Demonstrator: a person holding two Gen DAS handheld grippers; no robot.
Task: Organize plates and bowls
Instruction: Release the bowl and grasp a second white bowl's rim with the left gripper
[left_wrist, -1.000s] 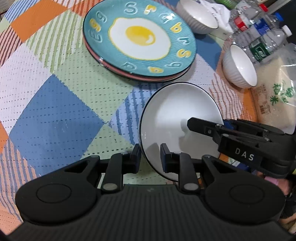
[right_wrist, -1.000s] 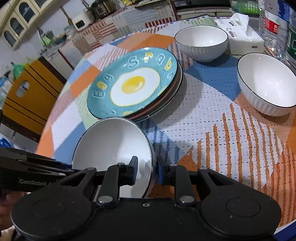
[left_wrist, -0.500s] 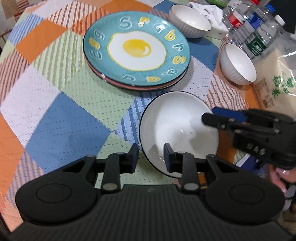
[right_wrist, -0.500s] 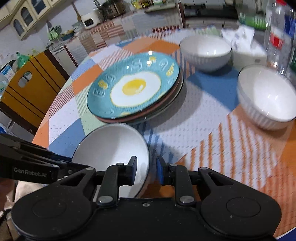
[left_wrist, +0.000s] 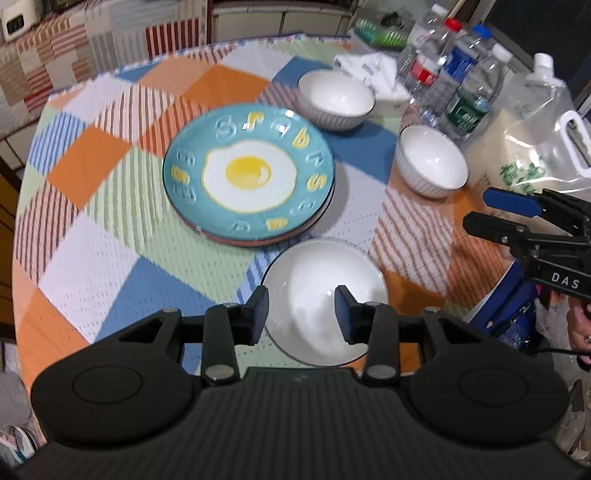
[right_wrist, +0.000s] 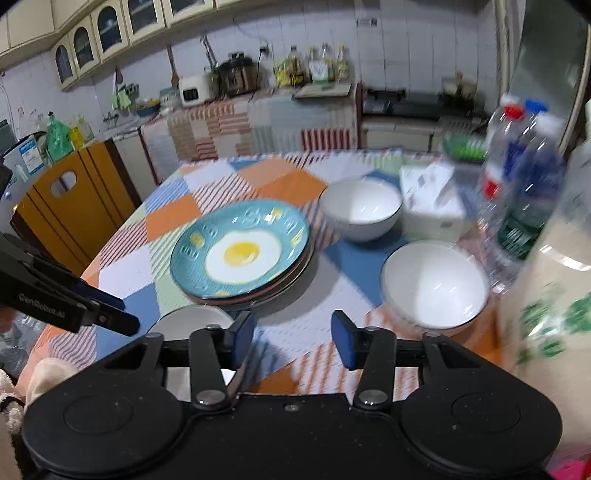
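A wide white bowl (left_wrist: 325, 295) with a dark rim rests on the checked tablecloth near the front edge; the right wrist view shows only its far rim (right_wrist: 192, 321). My left gripper (left_wrist: 301, 314) hovers above it with jaws opening and nothing pressed between the pads. My right gripper (right_wrist: 293, 336) is also lifted clear, jaws opening and empty, and appears at the right (left_wrist: 478, 210) of the left wrist view. Behind the bowl lies a stack of plates topped by a teal fried-egg plate (left_wrist: 249, 173) (right_wrist: 240, 251). Two smaller white bowls (left_wrist: 336, 98) (left_wrist: 430, 164) stand further back on the right.
Water bottles (left_wrist: 458, 85), a tissue pack (right_wrist: 432, 206) and a large rice bag (left_wrist: 535, 147) crowd the table's right side. A yellow chair back (right_wrist: 70, 206) stands at the left. The kitchen counter runs behind.
Both grippers held the near bowl's rim, then let go, widened their jaws and rose. The bowl now sits flat on the cloth and the right gripper has pulled off to its side.
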